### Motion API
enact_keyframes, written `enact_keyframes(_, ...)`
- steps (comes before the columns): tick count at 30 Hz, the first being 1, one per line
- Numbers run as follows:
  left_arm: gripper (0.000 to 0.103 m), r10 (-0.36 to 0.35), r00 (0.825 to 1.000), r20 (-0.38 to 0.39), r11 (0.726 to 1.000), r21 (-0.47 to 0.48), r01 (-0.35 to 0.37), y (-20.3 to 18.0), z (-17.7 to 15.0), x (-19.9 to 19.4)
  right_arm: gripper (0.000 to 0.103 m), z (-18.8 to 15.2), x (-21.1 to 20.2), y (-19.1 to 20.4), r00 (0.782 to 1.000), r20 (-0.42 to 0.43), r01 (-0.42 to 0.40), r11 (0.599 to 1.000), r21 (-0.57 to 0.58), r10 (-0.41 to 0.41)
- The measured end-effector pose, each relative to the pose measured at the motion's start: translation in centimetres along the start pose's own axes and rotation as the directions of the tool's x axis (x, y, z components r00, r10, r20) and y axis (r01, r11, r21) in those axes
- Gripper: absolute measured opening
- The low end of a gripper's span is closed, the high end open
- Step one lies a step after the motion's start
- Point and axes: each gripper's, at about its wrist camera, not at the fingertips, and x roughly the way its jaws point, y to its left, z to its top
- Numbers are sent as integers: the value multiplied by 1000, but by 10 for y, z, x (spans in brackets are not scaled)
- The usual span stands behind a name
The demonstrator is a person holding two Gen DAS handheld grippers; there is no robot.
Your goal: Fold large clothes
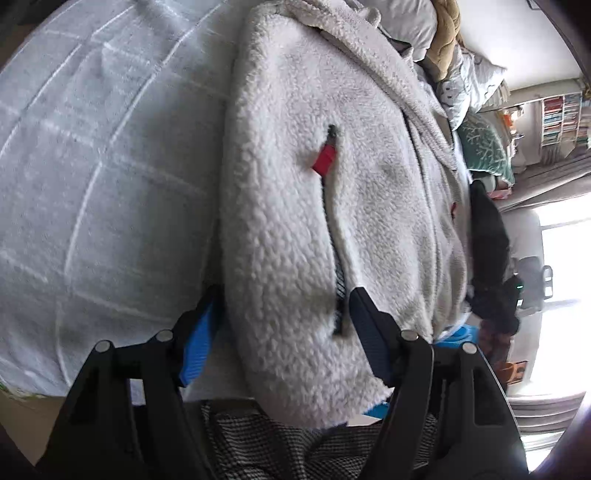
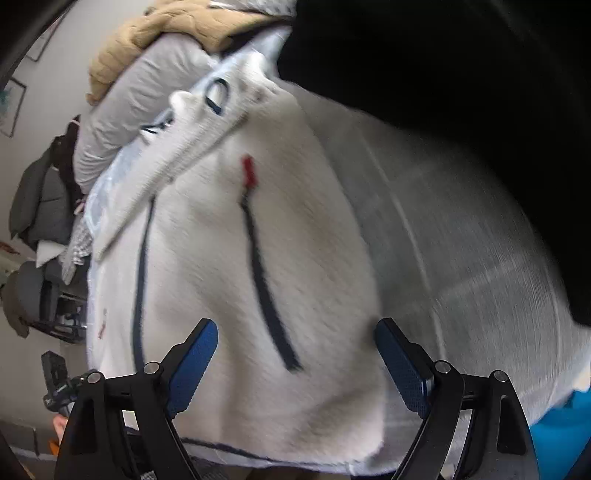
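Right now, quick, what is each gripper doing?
Left gripper: open, its fingers either side of the fleece jacket's edge.
Right gripper: open over the jacket, holding nothing.

We were in a home, most likely a bedroom. A white quilted bedspread (image 1: 92,166) covered the surface in front of us, and pillows (image 1: 476,74) and a tan knitted blanket (image 2: 155,33) were heaped at its far end. Beyond them we saw a bookshelf (image 1: 561,118) packed with coloured spines, and a bright window (image 1: 565,277). A framed picture (image 2: 11,107) hung on the wall, and what seemed to be a grey chair (image 2: 37,206) draped with clothes stood below it, though blur left us unsure.
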Motion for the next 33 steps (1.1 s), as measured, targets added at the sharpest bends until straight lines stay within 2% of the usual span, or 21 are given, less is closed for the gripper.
enact_keyframes(2,70,-46,999,-15,999,-20,46,0,-5,2,89,-5,5,-10,999,-34,-11,999,45,13)
enact_keyframes(6,68,-62,997,-37,998,-14,62,-5,-15,8,85,-12,7,-23,996,-48,-65,993,102,71)
enact_keyframes(8,61,-83,995,-59,997,-11,82,-8,-20,11,79,-16,10,-25,990,-61,-119,983,137,128)
enact_keyframes(9,52,-113,991,-78,994,-24,111,-8,-23,14,74,-20,16,-29,980,-83,-164,970,179,181)
enact_keyframes(10,48,-135,987,-93,991,-35,132,-7,-26,15,67,-22,19,-30,976,-93,-175,965,197,196)
enact_keyframes(11,39,-155,981,-117,988,-46,150,-8,-30,20,64,-23,20,-30,976,-95,-173,965,200,195)
enact_keyframes(12,27,-154,979,-132,988,-44,150,-10,-32,22,56,-25,20,-29,976,-98,-171,966,195,192)
enact_keyframes(13,25,-122,984,-131,992,-23,120,-14,-35,21,38,-26,20,-29,976,-102,-173,967,188,195)
enact_keyframes(15,20,-88,992,-94,996,5,89,-19,-37,7,17,-28,18,-28,972,-112,-184,968,172,205)
enact_keyframes(16,20,-104,993,-58,994,7,105,-21,-37,-5,15,-29,14,-29,974,-108,-178,970,167,197)
enact_keyframes(18,20,-120,993,13,992,24,120,-25,-40,-25,14,-26,0,-33,978,-53,-190,965,181,203)
enact_keyframes(19,20,-81,997,17,995,53,80,-28,-42,-27,14,-26,-6,-36,977,-32,-201,961,190,211)
enact_keyframes(21,21,26,999,-24,994,103,-24,-30,-47,-13,14,-26,-5,-41,973,-34,-215,955,204,226)
enact_keyframes(23,31,109,992,-58,987,123,-101,-27,-49,3,17,-26,4,-37,983,-74,-151,971,186,167)
enact_keyframes(24,37,126,990,-61,985,124,-118,-26,-49,7,24,-26,8,-34,986,-89,-126,976,179,144)
enact_keyframes(25,39,129,990,-61,986,119,-121,-27,-48,7,34,-26,11,-33,988,-102,-102,980,173,120)
enact_keyframes(27,48,120,991,-61,987,119,-112,-28,-48,6,43,-28,11,-34,987,-110,-96,978,186,118)
enact_keyframes(29,50,111,990,-89,989,107,-101,-27,-49,10,50,-30,12,-37,982,-123,-114,972,207,141)
enact_keyframes(32,48,106,983,-150,993,71,-96,-25,-51,23,53,-32,23,-26,974,-166,-116,972,203,151)
enact_keyframes(33,39,99,983,-152,994,60,-91,-26,-50,23,53,-33,28,-19,973,-187,-101,977,186,136)
